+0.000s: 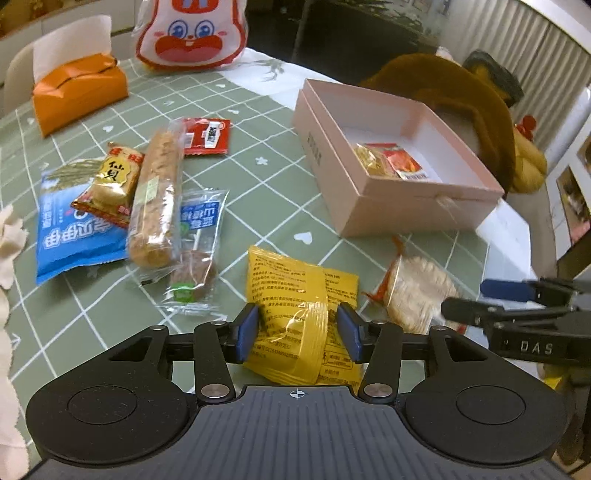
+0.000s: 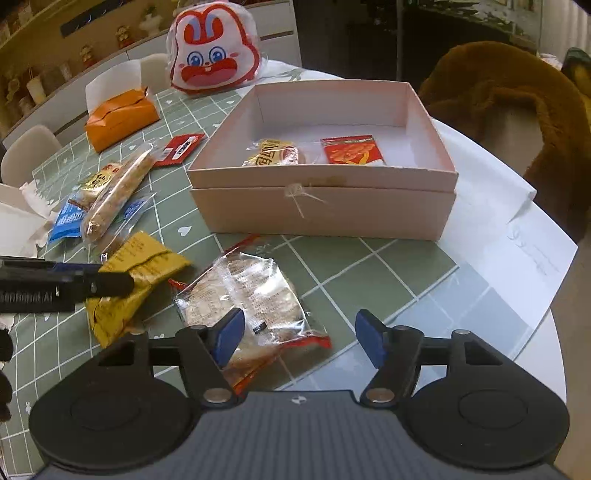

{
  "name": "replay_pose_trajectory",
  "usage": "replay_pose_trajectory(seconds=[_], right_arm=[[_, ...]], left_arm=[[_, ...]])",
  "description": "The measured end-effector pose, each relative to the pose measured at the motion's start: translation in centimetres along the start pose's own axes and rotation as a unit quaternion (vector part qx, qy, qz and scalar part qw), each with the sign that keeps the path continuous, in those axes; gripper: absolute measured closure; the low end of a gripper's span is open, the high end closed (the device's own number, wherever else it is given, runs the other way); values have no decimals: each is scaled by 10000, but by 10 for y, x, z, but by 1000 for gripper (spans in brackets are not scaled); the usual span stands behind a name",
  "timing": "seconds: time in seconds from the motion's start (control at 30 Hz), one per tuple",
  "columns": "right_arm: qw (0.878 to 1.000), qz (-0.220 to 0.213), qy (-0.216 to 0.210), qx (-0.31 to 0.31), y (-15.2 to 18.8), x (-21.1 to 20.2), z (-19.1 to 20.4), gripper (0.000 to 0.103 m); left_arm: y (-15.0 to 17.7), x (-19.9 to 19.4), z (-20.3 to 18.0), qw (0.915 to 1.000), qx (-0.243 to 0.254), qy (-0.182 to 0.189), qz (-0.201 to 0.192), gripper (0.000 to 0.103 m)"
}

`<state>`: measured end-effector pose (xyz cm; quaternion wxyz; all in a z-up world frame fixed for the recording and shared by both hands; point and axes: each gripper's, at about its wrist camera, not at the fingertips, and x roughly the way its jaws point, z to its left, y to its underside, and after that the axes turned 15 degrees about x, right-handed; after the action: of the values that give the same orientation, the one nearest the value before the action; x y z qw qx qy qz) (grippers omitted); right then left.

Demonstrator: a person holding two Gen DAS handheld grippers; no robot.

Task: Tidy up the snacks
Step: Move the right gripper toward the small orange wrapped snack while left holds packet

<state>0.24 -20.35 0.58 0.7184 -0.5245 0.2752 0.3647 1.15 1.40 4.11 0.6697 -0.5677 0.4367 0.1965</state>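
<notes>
I count two snack packets (image 2: pixel 314 153) inside one pink cardboard box (image 2: pixel 325 212), seven wrapped snacks (image 1: pixel 155 195) loose on the green checked tablecloth (image 1: pixel 258 173), one orange tissue pack (image 1: pixel 79 94), and one rabbit-faced bag (image 1: pixel 190 35).

Black left gripper (image 1: pixel 300 332) with blue-padded fingers (image 1: pixel 246 332), silver screws.

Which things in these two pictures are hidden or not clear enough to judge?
- Left wrist view: the near end of the yellow packet is hidden behind the left gripper.
- Right wrist view: the clear rice-cracker pack is partly covered by the right gripper.
- Both views: print on the snacks in the pink box is too small.
</notes>
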Motion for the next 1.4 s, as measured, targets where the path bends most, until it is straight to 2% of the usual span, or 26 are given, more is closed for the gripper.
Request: replay_pose_trajectory(seconds=[0.13, 0.23, 0.33, 0.47, 0.53, 0.6, 0.63, 0.67, 0.87, 1.07, 1.13, 1.23, 1.4], right_arm=[[9994, -160, 43, -310, 7, -3, 13, 36], [9960, -368, -30, -813, 16, -11, 31, 35], [9888, -560, -340, -1339, 30, -18, 53, 26], [9783, -402, -845, -1846, 46, -15, 83, 26], [9749, -294, -927, -2003, 51, -8, 97, 26], [9740, -224, -843, -2091, 52, 1, 110, 33], [9733, -164, -813, -2138, 53, 6, 114, 54], [9729, -93, -794, -2171, 53, 9, 118, 63], [9780, -10, -638, -1987, 50, 10, 108, 67], [9922, -143, 30, -1241, 34, 5, 67, 68], [9947, -149, 192, -1002, 33, 3, 52, 68], [9960, -110, 213, -857, 35, -1, 38, 66], [9966, -82, 256, -780, 42, -1, 35, 56]], left_arm=[[9, -4, 20, 9983, -577, -109, 45, 47], [18, -10, 39, 9948, -998, -176, 24, 46], [24, -15, 46, 9936, -1090, -299, 85, 48], [28, -17, 51, 9925, -1185, -273, 107, 49], [27, -17, 49, 9932, -1132, -248, 134, 49], [27, -17, 46, 9939, -1069, -235, 158, 49], [26, -17, 45, 9942, -1038, -239, 170, 49], [26, -16, 43, 9944, -1011, -247, 180, 49], [25, -15, 41, 9944, -1005, -266, 209, 49], [24, -13, 34, 9954, -896, -253, 238, 49], [22, -12, 29, 9963, -792, -225, 253, 49], [18, -7, 18, 9977, -574, -213, 282, 49], [10, 2, 2, 9987, -154, -334, 344, 44]])
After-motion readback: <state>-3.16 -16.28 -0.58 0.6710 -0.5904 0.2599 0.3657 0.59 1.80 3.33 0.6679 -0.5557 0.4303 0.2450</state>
